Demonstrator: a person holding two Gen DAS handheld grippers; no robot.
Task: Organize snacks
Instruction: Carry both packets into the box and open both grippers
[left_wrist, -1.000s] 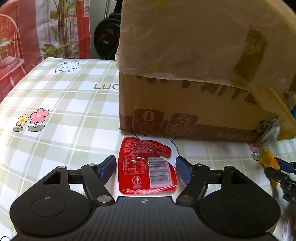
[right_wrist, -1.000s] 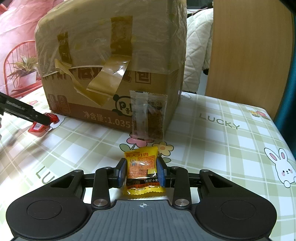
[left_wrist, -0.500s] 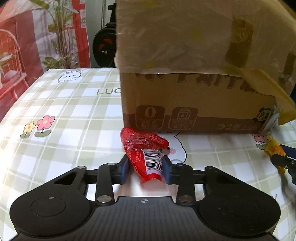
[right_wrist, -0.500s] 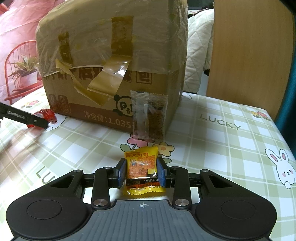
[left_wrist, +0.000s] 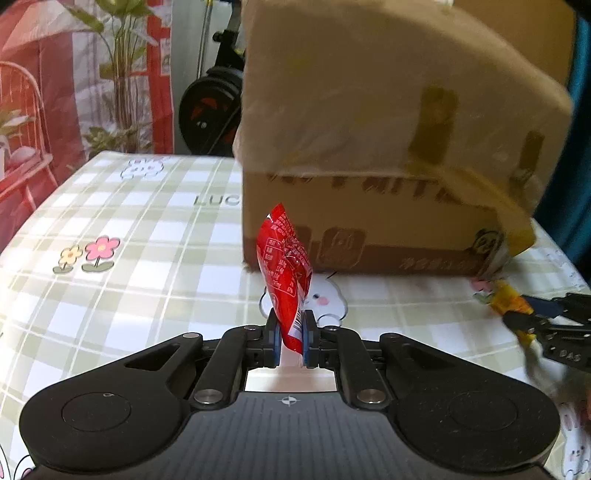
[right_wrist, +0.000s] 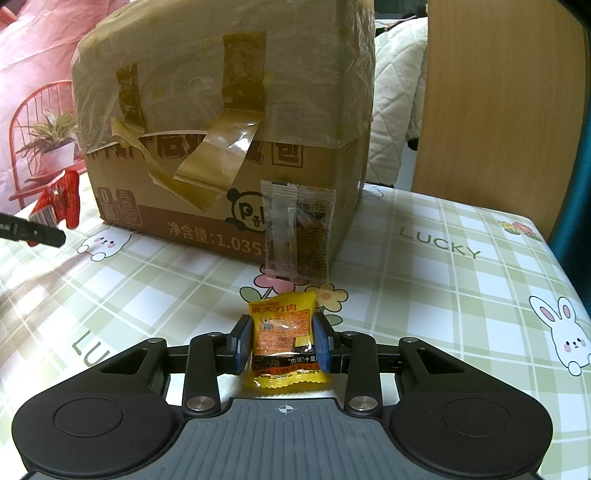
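Nearby, cardboard box (left_wrist: 388, 155) edge crowds left gripper (left_wrist: 291, 341)'s red packet (left_wrist: 286, 273).

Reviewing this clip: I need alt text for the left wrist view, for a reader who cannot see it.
The left gripper pinches a red snack packet by its lower end, so it stands up, lifted off the checked tablecloth. Behind stands a taped cardboard box; at the right edge, the right gripper holds a yellow packet.
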